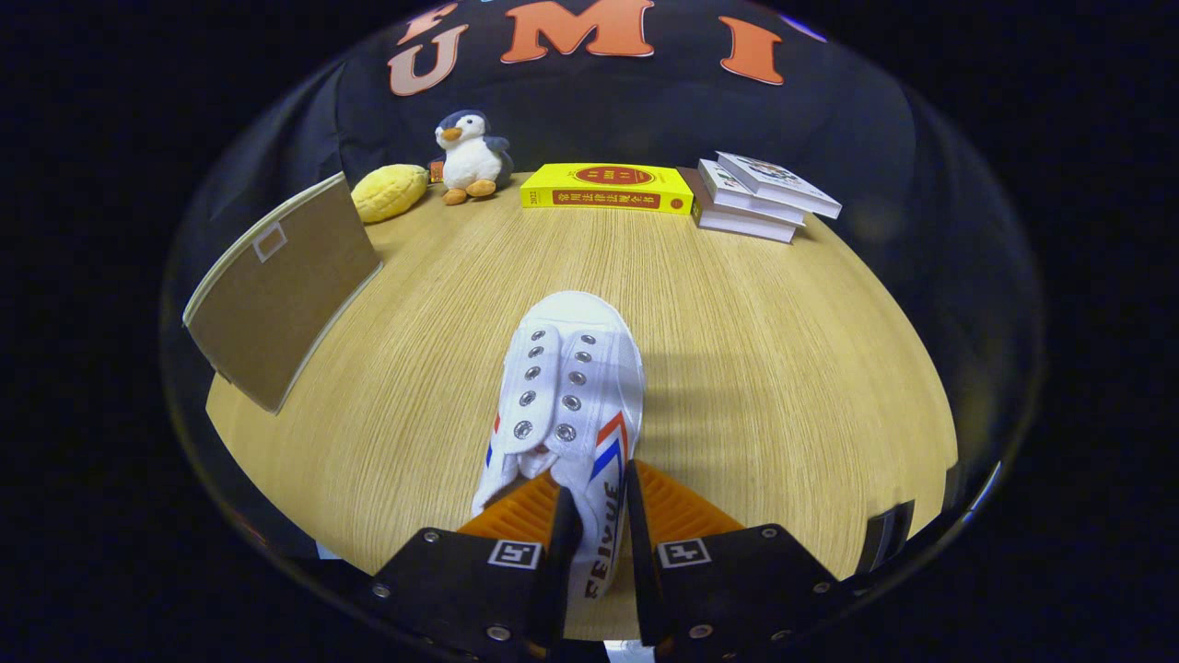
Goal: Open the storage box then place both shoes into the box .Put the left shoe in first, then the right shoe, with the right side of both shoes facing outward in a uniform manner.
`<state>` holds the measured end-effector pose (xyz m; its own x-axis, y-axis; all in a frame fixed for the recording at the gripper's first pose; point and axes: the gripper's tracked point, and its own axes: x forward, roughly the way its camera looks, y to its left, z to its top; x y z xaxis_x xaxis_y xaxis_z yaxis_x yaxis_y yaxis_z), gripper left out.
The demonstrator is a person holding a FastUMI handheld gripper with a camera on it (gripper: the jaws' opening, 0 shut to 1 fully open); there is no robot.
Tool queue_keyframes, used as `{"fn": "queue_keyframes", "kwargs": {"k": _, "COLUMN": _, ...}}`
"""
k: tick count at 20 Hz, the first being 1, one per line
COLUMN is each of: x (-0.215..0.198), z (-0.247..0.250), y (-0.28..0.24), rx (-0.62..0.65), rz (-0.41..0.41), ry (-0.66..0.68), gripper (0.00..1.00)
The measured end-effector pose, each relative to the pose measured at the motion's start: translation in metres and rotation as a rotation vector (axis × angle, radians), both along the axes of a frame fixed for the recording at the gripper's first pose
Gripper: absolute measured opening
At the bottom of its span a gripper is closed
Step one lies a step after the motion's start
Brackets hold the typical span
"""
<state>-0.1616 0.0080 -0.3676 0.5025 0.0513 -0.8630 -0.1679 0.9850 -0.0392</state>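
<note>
Gripping: the shoe (pixel 566 391) is clamped at its heel-side wall between the two fingers of the gripper (pixel 594 520), which are closed on it from both sides.
Why held so: the thin side wall near the collar is judged to be the part narrow enough for the fingers to pinch, so the long body is left to hang out ahead of them.
Shoe place: it is seen just ahead of the fingers, over the middle of the table (pixel 783 368); whether the sole is resting on the wood or lifted off it cannot be told, though a shadow is cast to the right.
Long axis: it is run near to far, almost in line with the fingers.
Pointing: the toe is turned to the far side, the heel to the near side; the eyelet flaps face up.
Which shoe: left or right cannot be told with confidence.
Box: a brown box (pixel 281 290) stands at the left, well apart from the shoe; its flat face is tilted toward the table, and whether it is open cannot be told.
Far edge: a yellow plush (pixel 391 191), a penguin (pixel 472 155), a yellow book (pixel 606 188) and a stack of books (pixel 760 198) are lined along it.
Step judged: carrying toward the box, with a turn to the left called for.
</note>
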Motion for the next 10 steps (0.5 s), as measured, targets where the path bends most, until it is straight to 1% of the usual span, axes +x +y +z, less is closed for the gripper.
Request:
{"fn": "queue_keyframes", "kwargs": {"k": 1, "x": -0.001, "z": -0.002, "y": 0.002, "rx": 0.033, "rz": -0.004, "ry": 0.013, "gripper": 0.31}}
{"fn": "queue_keyframes", "kwargs": {"k": 3, "x": 0.001, "z": -0.006, "y": 0.000, "rx": 0.092, "rz": -0.012, "ry": 0.057, "gripper": 0.35}}
{"fn": "queue_keyframes", "kwargs": {"k": 5, "x": 0.000, "z": -0.011, "y": -0.004, "rx": 0.152, "rz": -0.067, "ry": 0.124, "gripper": 0.39}}
{"fn": "queue_keyframes", "kwargs": {"k": 6, "x": 0.001, "z": -0.012, "y": -0.006, "rx": 0.178, "rz": -0.089, "ry": 0.145, "gripper": 0.45}}
{"fn": "queue_keyframes", "kwargs": {"k": 8, "x": -0.001, "z": -0.013, "y": -0.002, "rx": 0.221, "rz": -0.102, "ry": 0.168, "gripper": 0.51}}
{"fn": "queue_keyframes", "kwargs": {"k": 9, "x": -0.002, "z": -0.013, "y": 0.001, "rx": 0.238, "rz": -0.106, "ry": 0.176, "gripper": 0.51}}
{"fn": "queue_keyframes", "kwargs": {"k": 10, "x": 0.000, "z": -0.013, "y": 0.000, "rx": 0.237, "rz": -0.132, "ry": 0.174, "gripper": 0.39}}
